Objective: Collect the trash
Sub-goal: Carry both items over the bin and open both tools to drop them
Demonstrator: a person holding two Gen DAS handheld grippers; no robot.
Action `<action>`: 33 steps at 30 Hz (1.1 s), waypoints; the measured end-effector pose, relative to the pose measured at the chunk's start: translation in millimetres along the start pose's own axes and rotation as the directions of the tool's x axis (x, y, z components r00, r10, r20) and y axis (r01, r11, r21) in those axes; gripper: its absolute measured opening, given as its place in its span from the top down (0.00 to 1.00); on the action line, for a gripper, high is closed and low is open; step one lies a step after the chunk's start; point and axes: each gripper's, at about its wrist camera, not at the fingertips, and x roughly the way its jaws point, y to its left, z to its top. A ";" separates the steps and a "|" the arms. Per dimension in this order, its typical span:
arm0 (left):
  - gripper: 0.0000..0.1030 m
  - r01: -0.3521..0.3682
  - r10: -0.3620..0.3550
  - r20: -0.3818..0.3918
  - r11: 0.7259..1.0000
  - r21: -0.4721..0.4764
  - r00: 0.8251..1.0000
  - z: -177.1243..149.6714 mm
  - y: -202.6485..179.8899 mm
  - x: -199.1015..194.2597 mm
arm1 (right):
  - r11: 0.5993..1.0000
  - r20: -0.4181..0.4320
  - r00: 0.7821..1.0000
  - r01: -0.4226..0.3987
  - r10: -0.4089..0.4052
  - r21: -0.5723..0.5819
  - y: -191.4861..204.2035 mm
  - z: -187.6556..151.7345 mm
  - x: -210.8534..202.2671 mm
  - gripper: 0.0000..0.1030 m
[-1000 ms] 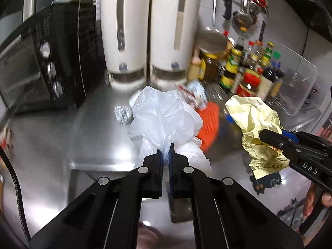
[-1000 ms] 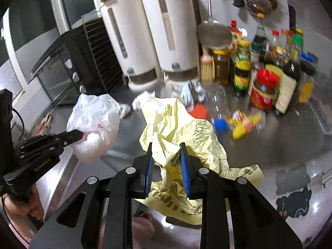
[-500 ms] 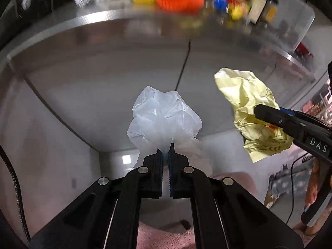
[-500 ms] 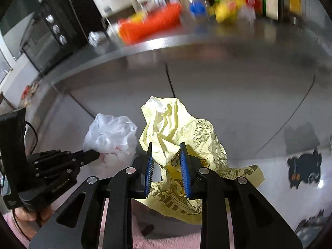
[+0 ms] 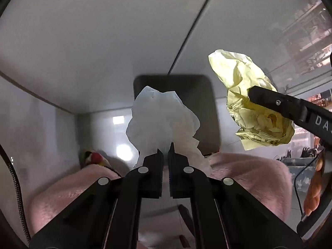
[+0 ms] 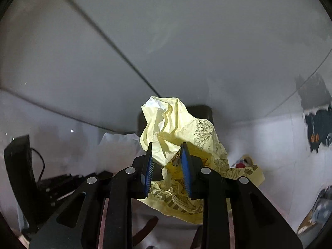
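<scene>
A: Translucent white plastic bag (image 5: 164, 122) is bunching in our left gripper (image 5: 165, 151), jaws nearly closed on it; the dark bin (image 5: 195, 97) is sitting at twelve o'clock, directly behind it.

B: We're pinching the yellow wrapper (image 6: 176, 141) in our right gripper (image 6: 167, 155), jaws narrowly apart. The bin's peeking past it at twelve too. Our left looks nearer, judging by size.

Countertop now out of view, dark bin (image 5: 205, 112) newly below.
</scene>
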 end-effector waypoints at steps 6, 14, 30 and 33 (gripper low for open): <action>0.95 0.014 -0.013 -0.039 1.000 0.020 0.999 12.4 7.8 34.2 | 0.999 -0.068 0.998 -0.005 0.009 0.051 -3.1 17.1 40.8 0.70; 0.57 0.008 -0.009 0.023 1.000 0.018 1.000 16.4 2.2 13.9 | 0.999 -0.050 0.999 -0.003 0.005 0.045 7.1 31.7 29.2 0.44; 0.14 -0.086 0.048 0.458 0.994 0.064 0.888 11.7 -39.0 -250.4 | 0.998 0.427 0.902 0.067 -0.066 0.011 51.9 47.3 -247.9 0.05; 0.12 -0.091 0.017 0.524 0.989 0.116 0.851 24.6 -56.0 -292.6 | 0.998 0.490 0.870 0.056 -0.054 0.011 56.0 64.5 -288.7 0.05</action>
